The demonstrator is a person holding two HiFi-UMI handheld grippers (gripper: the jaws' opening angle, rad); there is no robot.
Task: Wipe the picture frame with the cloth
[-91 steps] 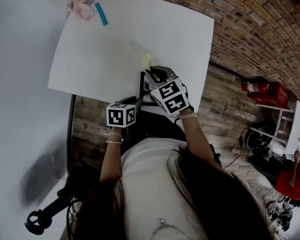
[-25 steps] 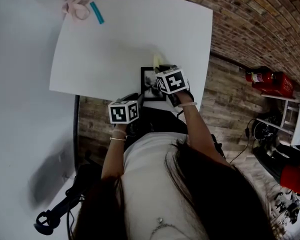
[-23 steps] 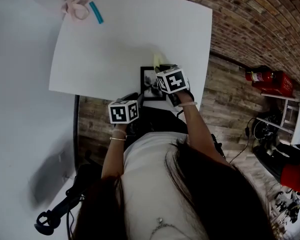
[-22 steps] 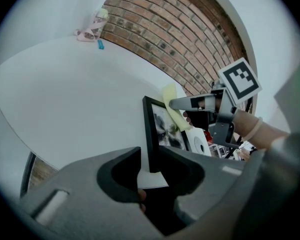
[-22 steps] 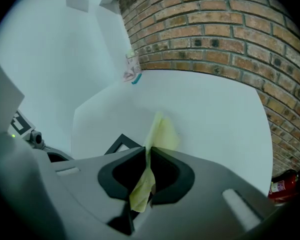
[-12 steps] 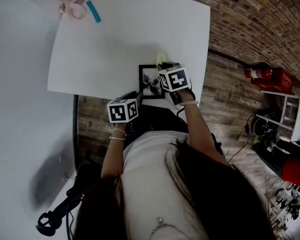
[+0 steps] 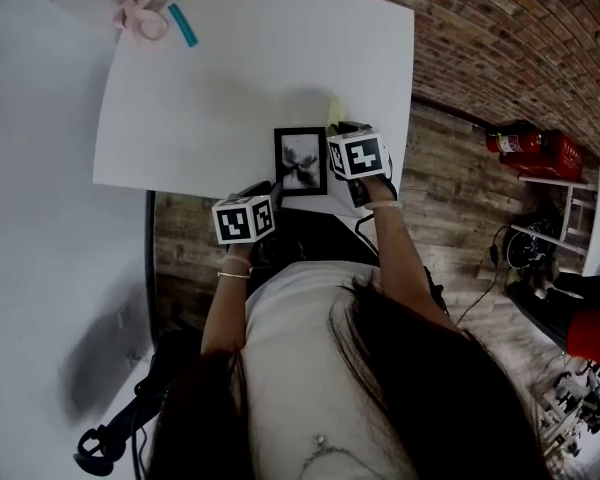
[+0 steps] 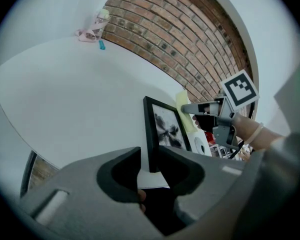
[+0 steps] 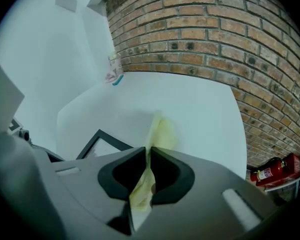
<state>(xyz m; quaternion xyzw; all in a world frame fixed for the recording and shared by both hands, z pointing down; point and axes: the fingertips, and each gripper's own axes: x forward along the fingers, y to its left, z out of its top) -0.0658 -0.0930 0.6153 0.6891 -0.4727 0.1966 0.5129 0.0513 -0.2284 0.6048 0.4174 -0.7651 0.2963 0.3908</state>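
Sliding off to the right, my right gripper (image 7: 342, 128) has cleared the picture frame (image 7: 301, 160), which now lies fully uncovered near the front edge of the white table (image 7: 230, 68). Its jaws are pinched tight on the yellow cloth (image 9: 157, 129), and the cloth's free end sticks out forward just beside the frame's far right corner. My left gripper (image 8: 149, 156) is clamped on the frame's near left corner.
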